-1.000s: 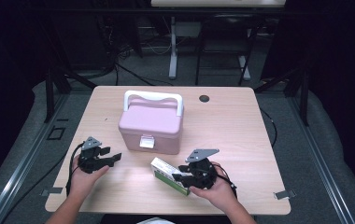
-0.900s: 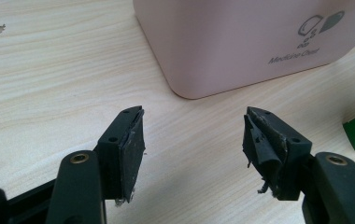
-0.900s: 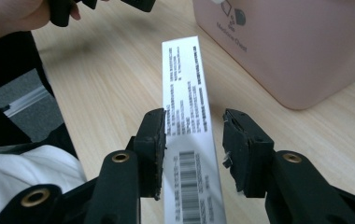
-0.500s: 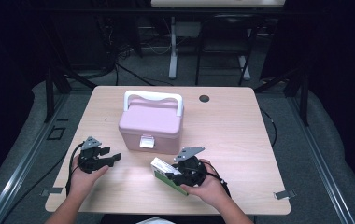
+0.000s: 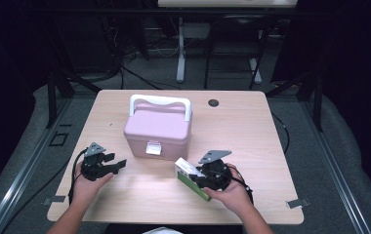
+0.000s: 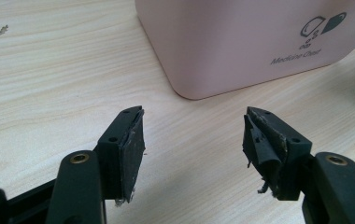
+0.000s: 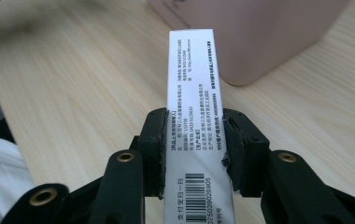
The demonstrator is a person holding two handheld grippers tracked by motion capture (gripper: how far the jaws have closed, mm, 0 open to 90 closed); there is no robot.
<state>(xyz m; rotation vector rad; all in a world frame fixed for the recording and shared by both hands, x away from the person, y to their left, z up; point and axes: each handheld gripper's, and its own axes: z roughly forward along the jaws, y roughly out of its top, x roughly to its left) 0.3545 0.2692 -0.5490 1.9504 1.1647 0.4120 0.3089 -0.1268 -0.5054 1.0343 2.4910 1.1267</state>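
A pink medicine chest [image 5: 158,127] with a white handle stands shut in the middle of the table, its front corner close ahead in the left gripper view [image 6: 255,42]. My right gripper [image 5: 199,178] is shut on a white and green medicine box [image 5: 191,177], just in front of the chest's right side. In the right gripper view the box [image 7: 194,98] stands on edge between the jaws, its printed white side with a barcode facing up. My left gripper [image 5: 119,165] is open at the front left, nothing between its jaws, pointing at the chest.
The wooden table [image 5: 252,131] has a small dark round hole [image 5: 214,103] near its far edge. Bare tabletop lies to the right and left of the chest. Dark stands and cables crowd the floor behind the table.
My right gripper has swung left and turned with the medicine box, bringing it closer to the chest's front. The left gripper has stayed in place.
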